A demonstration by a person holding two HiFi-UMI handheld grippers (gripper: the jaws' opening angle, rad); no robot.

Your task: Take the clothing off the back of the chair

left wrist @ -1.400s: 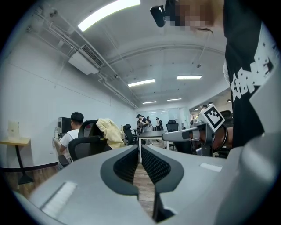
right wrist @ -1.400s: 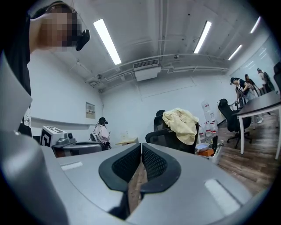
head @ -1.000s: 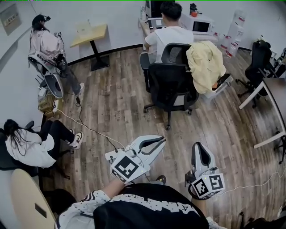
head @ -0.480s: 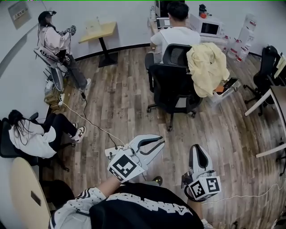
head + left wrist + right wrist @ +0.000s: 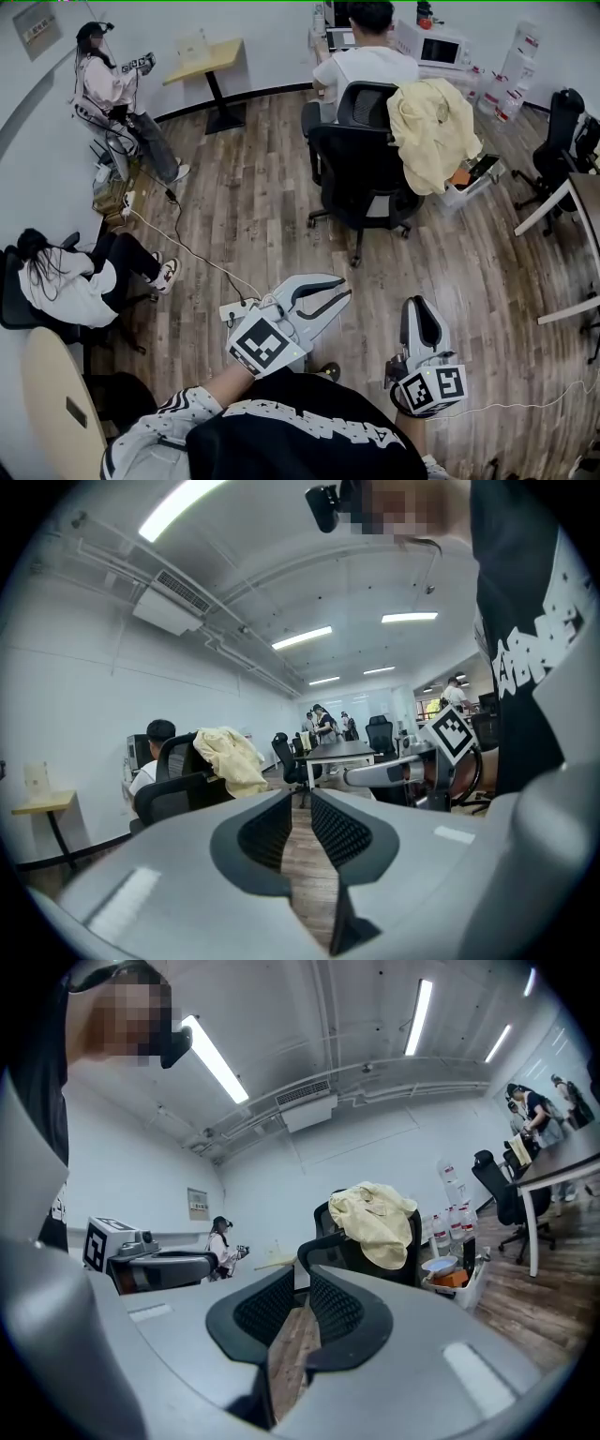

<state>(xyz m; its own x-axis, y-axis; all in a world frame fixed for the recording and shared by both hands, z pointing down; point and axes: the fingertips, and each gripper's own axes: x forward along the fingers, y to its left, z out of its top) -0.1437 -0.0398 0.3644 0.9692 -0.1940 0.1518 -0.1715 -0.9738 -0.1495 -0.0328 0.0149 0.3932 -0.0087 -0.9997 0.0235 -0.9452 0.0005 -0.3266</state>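
Note:
A pale yellow garment [image 5: 433, 131] hangs over the back of a black office chair [image 5: 361, 173], well ahead of me across the wood floor. It also shows in the left gripper view, where the garment [image 5: 230, 757] is far beyond the jaws, and in the right gripper view as the same garment [image 5: 375, 1218]. My left gripper [image 5: 343, 298] and right gripper [image 5: 419, 306] are held low in front of me, both pointing at the chair and far from it. Their jaws have just been opening. Each stands slightly open, left gripper [image 5: 300, 801] and right gripper [image 5: 302, 1286], with only floor showing between.
A person [image 5: 370, 66] sits at a desk just beyond the chair. A white bin [image 5: 469, 186] stands at its right. Another black chair [image 5: 567, 122] and a table [image 5: 567, 202] are at the right. Two people [image 5: 66, 291] are at the left, and a cable [image 5: 187, 267] crosses the floor.
Both grippers have shifted a little toward the chair, and their jaws have parted slightly. The garment and chair have not moved.

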